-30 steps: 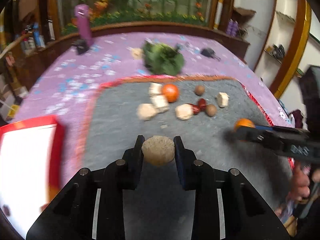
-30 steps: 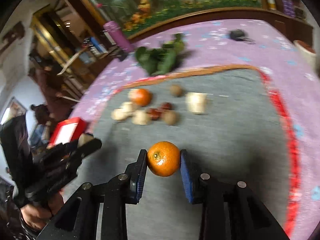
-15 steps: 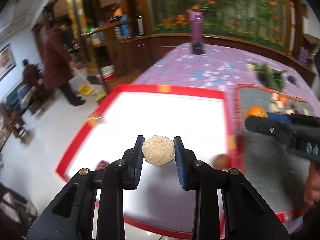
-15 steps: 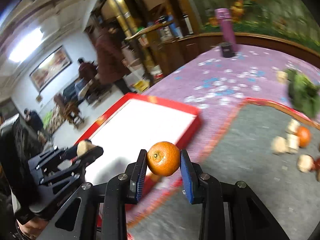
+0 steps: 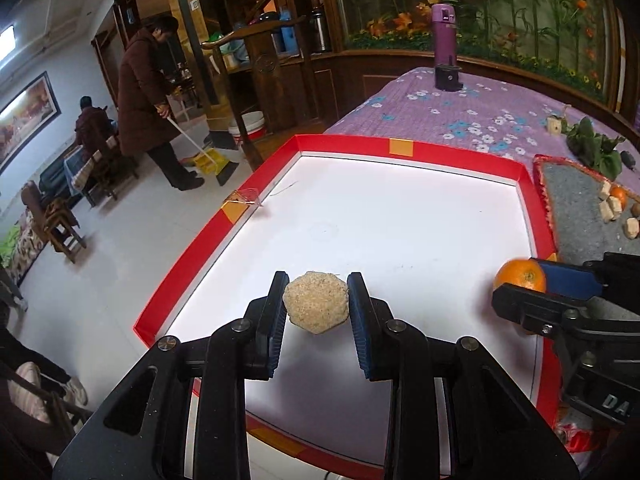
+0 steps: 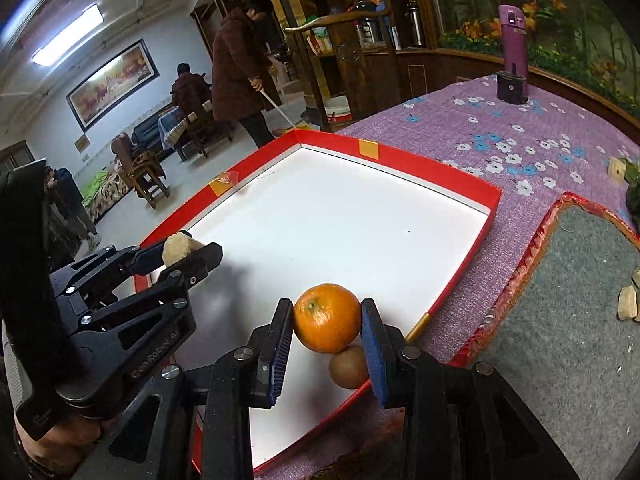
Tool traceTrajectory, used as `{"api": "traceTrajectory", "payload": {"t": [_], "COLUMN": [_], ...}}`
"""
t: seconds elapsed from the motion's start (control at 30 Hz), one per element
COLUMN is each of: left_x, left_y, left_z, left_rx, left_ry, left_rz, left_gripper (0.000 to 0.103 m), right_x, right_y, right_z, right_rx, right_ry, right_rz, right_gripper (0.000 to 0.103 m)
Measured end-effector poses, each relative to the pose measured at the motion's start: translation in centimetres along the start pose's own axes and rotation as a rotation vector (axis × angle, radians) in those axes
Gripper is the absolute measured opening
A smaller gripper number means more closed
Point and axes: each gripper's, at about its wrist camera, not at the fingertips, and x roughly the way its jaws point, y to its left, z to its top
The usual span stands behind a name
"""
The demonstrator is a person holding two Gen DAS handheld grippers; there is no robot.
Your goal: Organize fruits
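My left gripper [image 5: 318, 280] is shut on a rough beige lump [image 5: 316, 302] and hangs over the near part of the red tray's white floor. The red tray's rim [image 5: 404, 148] frames it. In the right wrist view the left gripper [image 6: 184, 250] and its lump [image 6: 176, 246] sit at the tray's left edge. My right gripper [image 6: 327, 304] has an orange [image 6: 326, 318] between its pads, above the tray's near right corner; its jaws are opening, though the pads still touch the fruit. A brown round fruit [image 6: 348, 368] lies in the tray right under the orange.
A grey mat [image 6: 560, 320] with a red fringe lies right of the tray, holding several beige chunks [image 5: 612, 204] and small fruits. Leafy greens [image 5: 596, 148] and a purple bottle [image 5: 446, 40] stand farther back on the flowered cloth. A person [image 5: 148, 92] sweeps the floor beyond the table.
Both grippers swung left from above the grey mat to above the red tray, each carrying its load. The views rolled and the tray now fills them.
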Motion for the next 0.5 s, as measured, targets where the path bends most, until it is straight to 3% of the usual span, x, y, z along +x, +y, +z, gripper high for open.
{"api": "traceTrajectory", "payload": {"t": [0.07,0.23,0.5], "left_x": [-0.2,-1.5,-3.4], "left_y": [-0.1,-0.9,-3.4], "left_z": [0.1,0.9,2.6], "left_rx": [0.000,0.011,0.042], "left_ry": [-0.002,-0.048,-0.094], "left_rz": [0.014,0.036,0.022], "left_gripper": [0.030,0.046,0.046], "right_x": [-0.9,-4.0,-7.6], "right_y": [-0.2,-3.4,-10.7], "right_z": [-0.1,0.0,-1.9], "right_rx": [0.012,0.096,0.250], "right_ry": [-0.037,-0.159,-0.238], "right_rz": [0.020,0.047,-0.002], "right_gripper": [0.039,0.044,0.045]}}
